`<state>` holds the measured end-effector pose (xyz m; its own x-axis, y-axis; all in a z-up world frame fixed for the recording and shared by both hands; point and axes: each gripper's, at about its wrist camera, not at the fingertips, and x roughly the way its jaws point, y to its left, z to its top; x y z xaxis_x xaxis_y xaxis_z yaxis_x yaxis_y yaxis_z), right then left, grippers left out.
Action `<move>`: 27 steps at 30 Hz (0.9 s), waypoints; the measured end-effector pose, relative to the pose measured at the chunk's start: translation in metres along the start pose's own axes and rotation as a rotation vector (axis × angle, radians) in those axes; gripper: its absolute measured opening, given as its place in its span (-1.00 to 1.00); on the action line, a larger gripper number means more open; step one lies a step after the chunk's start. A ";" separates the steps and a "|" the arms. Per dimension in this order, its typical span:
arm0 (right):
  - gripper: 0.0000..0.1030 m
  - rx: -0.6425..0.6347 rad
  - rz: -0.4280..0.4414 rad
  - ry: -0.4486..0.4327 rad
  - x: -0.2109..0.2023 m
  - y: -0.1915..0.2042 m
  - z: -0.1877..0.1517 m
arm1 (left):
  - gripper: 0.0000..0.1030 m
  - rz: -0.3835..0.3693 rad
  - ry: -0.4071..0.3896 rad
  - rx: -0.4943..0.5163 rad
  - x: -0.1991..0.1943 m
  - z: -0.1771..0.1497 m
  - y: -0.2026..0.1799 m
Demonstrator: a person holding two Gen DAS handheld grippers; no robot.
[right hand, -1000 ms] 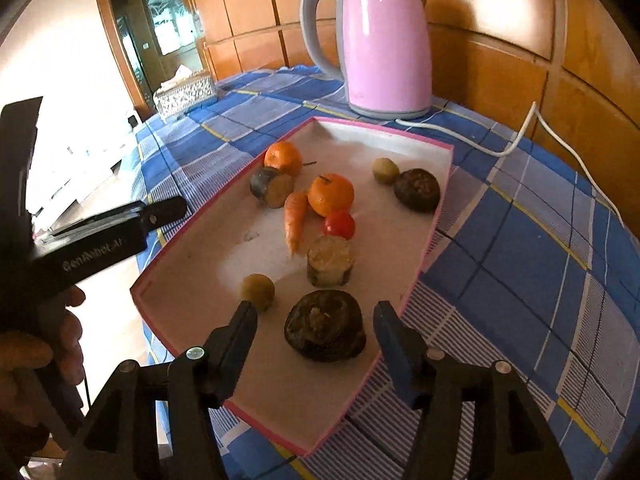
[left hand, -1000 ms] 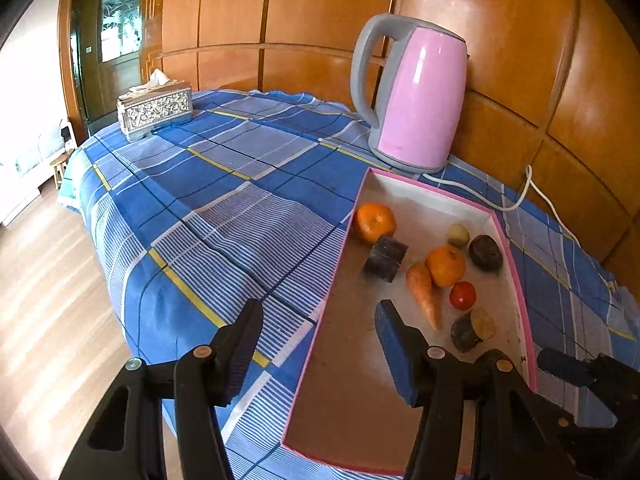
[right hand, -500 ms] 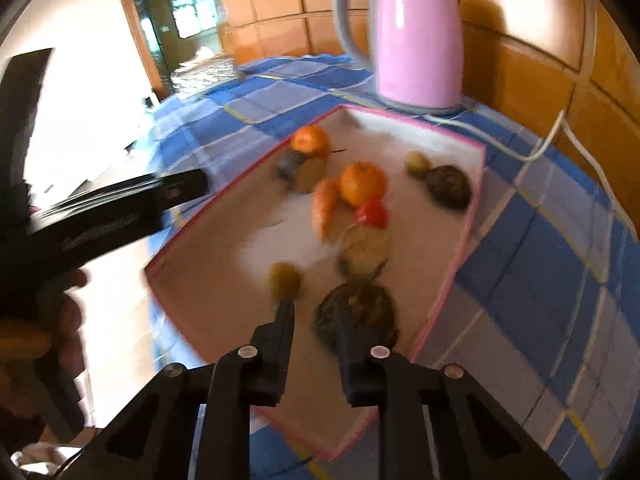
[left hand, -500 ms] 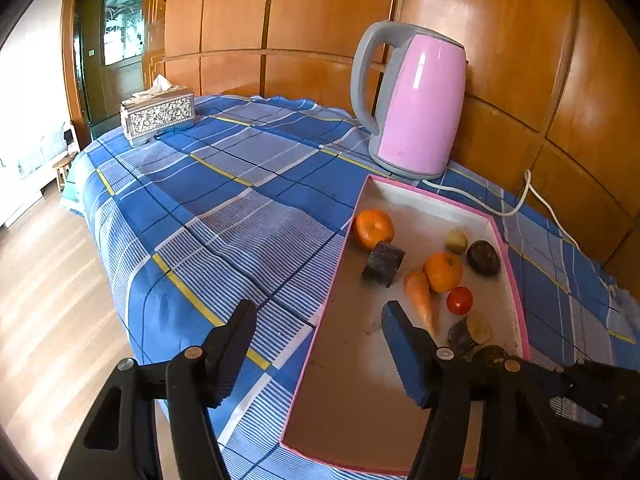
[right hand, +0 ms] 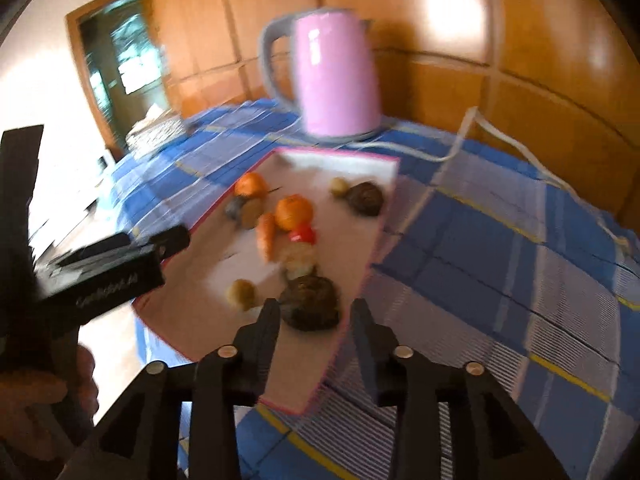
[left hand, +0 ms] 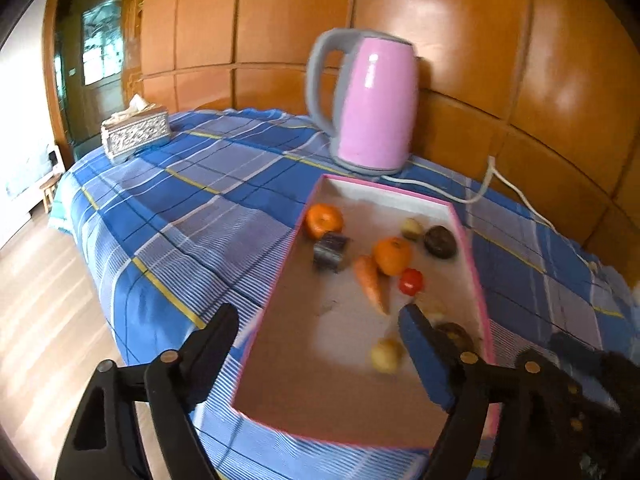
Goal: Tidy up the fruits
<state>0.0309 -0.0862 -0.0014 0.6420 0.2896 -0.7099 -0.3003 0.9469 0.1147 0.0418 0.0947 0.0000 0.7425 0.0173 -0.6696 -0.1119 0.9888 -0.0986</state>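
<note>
A pink-rimmed tray (left hand: pixel 280 292) (right hand: pixel 384 216) on the blue plaid tablecloth holds two oranges (left hand: pixel 324 220) (left hand: pixel 393 255), a carrot (left hand: pixel 370 282), a small tomato (left hand: pixel 412 281), a dark cut chunk (left hand: pixel 330 250), dark round fruits (left hand: pixel 440 241) (right hand: pixel 310 302) and small yellowish fruits (left hand: pixel 387 355) (right hand: pixel 241 293). My left gripper (left hand: pixel 316 352) is open and empty, raised over the tray's near end. My right gripper (right hand: pixel 316 326) is open and empty, its jaws on either side of the near dark round fruit and above it. The right wrist view is blurred.
A pink electric kettle (left hand: pixel 372 104) (right hand: pixel 332 76) stands behind the tray, its white cord (left hand: pixel 480 188) trailing right along the wood-panel wall. A silver tissue box (left hand: pixel 136 134) sits at the table's far left corner. The table edge drops to wooden floor on the left.
My right gripper opened again from nearly shut and pulled back and up from the near dark fruit. My left gripper also rose and drew back; a yellowish fruit now shows by its right finger.
</note>
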 end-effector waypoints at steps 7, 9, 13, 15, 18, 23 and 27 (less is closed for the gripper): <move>0.33 0.111 -0.173 -0.038 -0.015 -0.027 -0.011 | 0.99 -0.018 -0.043 0.039 -0.028 -0.020 -0.016; 0.33 0.140 -0.201 -0.027 -0.015 -0.033 -0.016 | 0.99 -0.025 -0.037 0.048 -0.030 -0.022 -0.021; 0.33 0.156 -0.236 -0.048 -0.024 -0.037 -0.022 | 0.99 -0.034 -0.046 0.082 -0.034 -0.025 -0.031; 0.33 0.149 -0.254 -0.062 -0.031 -0.037 -0.024 | 0.99 -0.041 -0.053 0.092 -0.036 -0.025 -0.034; 0.33 0.148 -0.268 -0.073 -0.035 -0.037 -0.024 | 0.99 -0.047 -0.064 0.090 -0.039 -0.024 -0.034; 0.33 0.144 -0.271 -0.072 -0.034 -0.034 -0.025 | 0.99 -0.021 -0.074 0.094 -0.039 -0.022 -0.034; 0.33 0.135 -0.271 -0.073 -0.034 -0.033 -0.026 | 0.99 -0.009 -0.077 0.081 -0.039 -0.022 -0.031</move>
<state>0.0006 -0.1305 0.0003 0.7361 0.0291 -0.6762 -0.0183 0.9996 0.0231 0.0022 0.0600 0.0133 0.7919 0.0167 -0.6104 -0.0539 0.9976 -0.0426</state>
